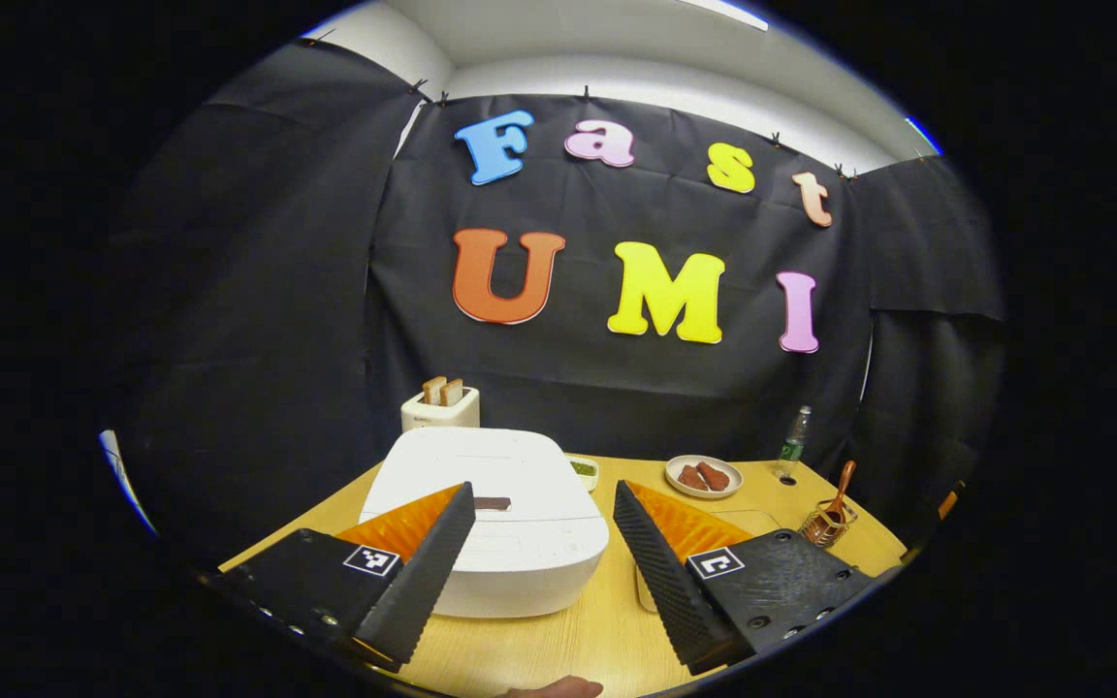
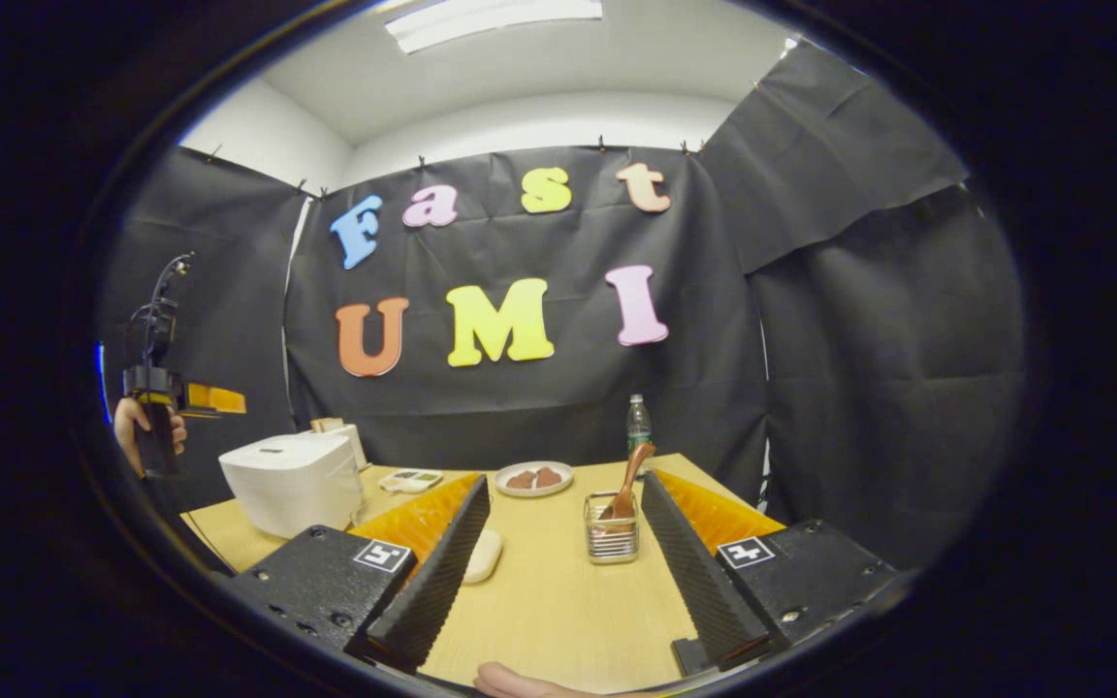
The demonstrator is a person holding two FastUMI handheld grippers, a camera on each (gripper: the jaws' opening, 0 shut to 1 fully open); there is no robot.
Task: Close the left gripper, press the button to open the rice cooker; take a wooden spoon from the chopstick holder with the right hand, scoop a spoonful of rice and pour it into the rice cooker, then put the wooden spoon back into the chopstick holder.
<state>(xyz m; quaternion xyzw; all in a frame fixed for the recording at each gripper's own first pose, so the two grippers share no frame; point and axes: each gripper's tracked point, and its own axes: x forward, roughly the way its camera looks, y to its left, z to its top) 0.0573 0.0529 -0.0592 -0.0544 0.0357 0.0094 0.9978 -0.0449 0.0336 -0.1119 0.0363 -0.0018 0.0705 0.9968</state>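
Wooden bench (image 1: 607, 620) carries a white rice cooker (image 1: 500, 528) with its lid down. In the left gripper view the left gripper (image 1: 544, 543) hangs released, fingers wide apart, just before the cooker's front. Behind the cooker stands a toaster (image 1: 440, 407) with two slices of bread. A plate (image 1: 704, 475) and a bottle (image 1: 792, 444) sit farther right. In the right gripper view the right gripper (image 2: 563, 553) is also released and grasps nothing. Just ahead, between its fingers, stands the wire chopstick holder (image 2: 611, 528), with the wooden spoon (image 2: 628, 480) leaning inside it. A hand (image 2: 137, 427) at far left holds the other gripper above the cooker.
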